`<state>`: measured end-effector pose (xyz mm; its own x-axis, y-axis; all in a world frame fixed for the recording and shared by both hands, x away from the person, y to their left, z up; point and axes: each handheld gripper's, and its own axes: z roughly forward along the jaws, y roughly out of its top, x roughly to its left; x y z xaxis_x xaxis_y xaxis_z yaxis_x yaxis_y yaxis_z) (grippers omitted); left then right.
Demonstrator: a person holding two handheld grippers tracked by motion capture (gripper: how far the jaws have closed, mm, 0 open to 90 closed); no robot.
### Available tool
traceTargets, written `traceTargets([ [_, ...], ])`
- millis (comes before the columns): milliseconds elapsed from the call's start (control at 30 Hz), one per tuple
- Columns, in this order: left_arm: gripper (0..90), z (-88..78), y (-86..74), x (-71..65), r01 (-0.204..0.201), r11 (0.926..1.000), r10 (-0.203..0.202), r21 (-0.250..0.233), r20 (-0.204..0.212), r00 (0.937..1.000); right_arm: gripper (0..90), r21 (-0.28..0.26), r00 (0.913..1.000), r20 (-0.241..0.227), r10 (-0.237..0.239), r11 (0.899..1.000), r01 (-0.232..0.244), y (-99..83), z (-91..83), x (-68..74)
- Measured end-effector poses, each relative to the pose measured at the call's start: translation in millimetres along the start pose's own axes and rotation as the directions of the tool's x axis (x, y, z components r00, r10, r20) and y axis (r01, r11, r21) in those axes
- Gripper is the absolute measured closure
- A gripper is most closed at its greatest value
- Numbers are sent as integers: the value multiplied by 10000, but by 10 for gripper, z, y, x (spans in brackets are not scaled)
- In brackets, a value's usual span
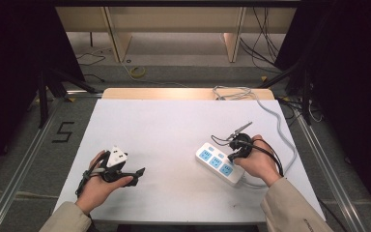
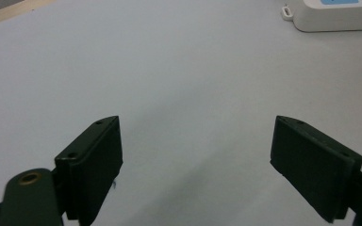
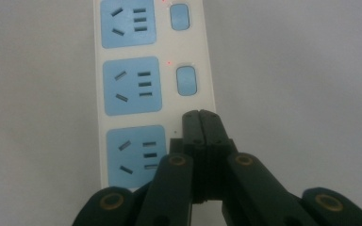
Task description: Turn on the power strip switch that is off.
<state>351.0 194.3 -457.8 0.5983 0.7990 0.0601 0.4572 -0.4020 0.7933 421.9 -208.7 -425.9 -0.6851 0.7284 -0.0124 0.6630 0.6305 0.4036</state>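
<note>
Power strip (image 1: pixel 221 164) lies on the white worktop (image 1: pixel 164 130), right of centre. Rigid plastic, light, likely to slide if shoved; its rocker switches want a straight-down press.

Right claw (image 3: pixel 200 122), jaws closed on nothing, tips over the nearest switch; two farther switches (image 3: pixel 186 80) show red lamps, seen in the right gripper view.

Left claw (image 2: pixel 195 160) gapes wide, empty, well left of the strip.

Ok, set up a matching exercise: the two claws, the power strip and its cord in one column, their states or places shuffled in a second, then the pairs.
Column one:
1. left claw
2. right claw
3. power strip
4. grey cord

Column two:
A. trails off the far table edge
B. jaws wide apart above bare table
C. jaws pressed together over a switch spot
D. lies flat, three blue sockets up

Pairs: 1-B, 2-C, 3-D, 4-A
</note>
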Motion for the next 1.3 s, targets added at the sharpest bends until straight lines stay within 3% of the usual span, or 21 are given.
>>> traceTargets([
  [567,170,1,0,-1,14,10000,-14,2,14,10000,900,204,9999,63,-97,9997,95,6,30,8],
  [1300,170,3,0,-6,1,10000,-1,3,7,10000,900,421,9997,1,239,9988,-239,10,54,1],
])
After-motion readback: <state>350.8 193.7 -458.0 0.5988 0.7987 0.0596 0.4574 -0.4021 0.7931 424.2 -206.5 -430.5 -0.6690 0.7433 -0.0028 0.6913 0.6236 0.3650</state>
